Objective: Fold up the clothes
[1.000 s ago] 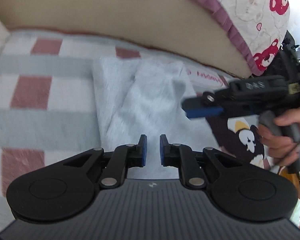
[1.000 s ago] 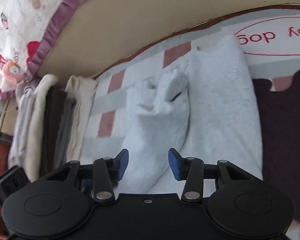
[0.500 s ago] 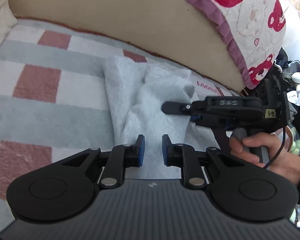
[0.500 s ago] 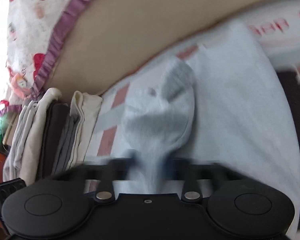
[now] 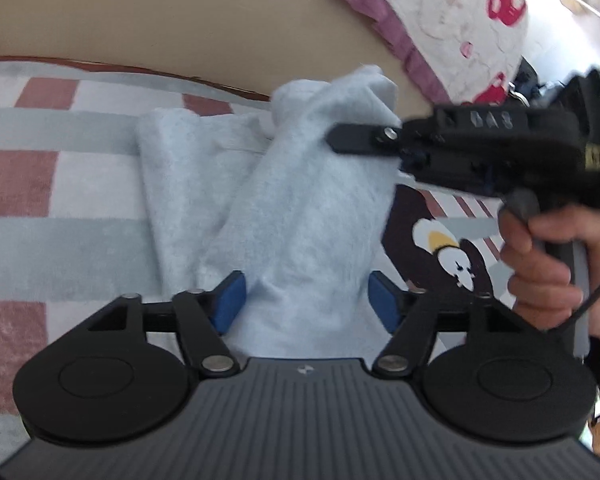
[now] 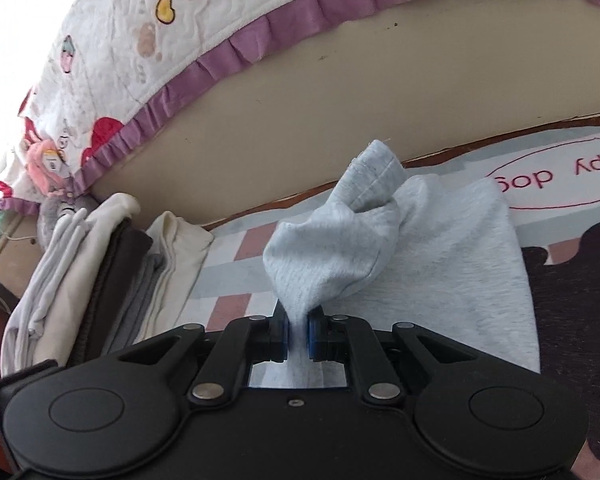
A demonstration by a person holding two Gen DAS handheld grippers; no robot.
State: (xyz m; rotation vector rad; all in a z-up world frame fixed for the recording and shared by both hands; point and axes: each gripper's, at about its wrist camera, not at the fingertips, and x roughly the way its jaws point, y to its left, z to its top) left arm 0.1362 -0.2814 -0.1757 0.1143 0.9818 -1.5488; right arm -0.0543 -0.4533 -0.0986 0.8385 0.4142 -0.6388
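Garment (image 6: pixel 440 264): one; claws: two

Red lettering inside a red oval outline is seen upside down on the play mat (image 6: pixel 560 196), reading "dog" with a cut-off word ending in "ppy" beside it. White characters are marked on the black top of the right gripper (image 5: pixel 340 140) in the left wrist view, blurred beyond certain reading. A yellow label on the same gripper's body is too smeared to be read.
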